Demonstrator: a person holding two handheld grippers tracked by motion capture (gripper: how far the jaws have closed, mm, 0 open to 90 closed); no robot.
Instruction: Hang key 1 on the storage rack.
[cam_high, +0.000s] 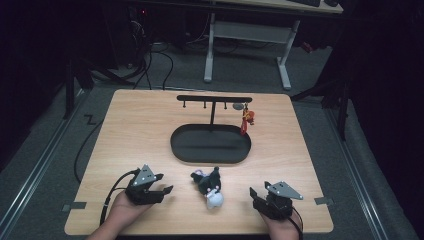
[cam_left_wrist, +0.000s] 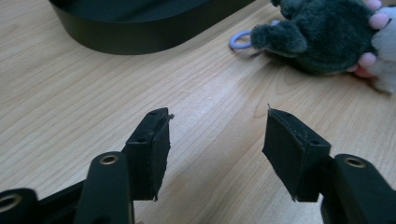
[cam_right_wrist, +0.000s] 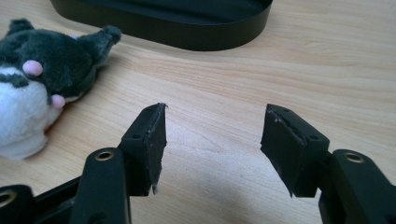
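Resting near the tabletop's (cam_high: 145, 125) front-left corner, the left gripper (cam_high: 157, 185) held its jaws wide apart on nothing. A dark grey and white plush toy (cam_high: 210, 187) lay near the front edge between the grippers; the left gripper view revealed its pale purple ring (cam_left_wrist: 240, 39). Behind it stood a black oval tray (cam_high: 210, 155) with a hanger rack (cam_high: 214, 99) carrying a red charm (cam_high: 246, 120). The right gripper (cam_high: 262, 197) sat equally wide open and empty. No writing was legible.

worktop (cam_high: 150, 125) is lit evenly from above, room around it nearly black. high view's soft and a bit grainy, claw views brighter, with blurry near edges and soft shadows
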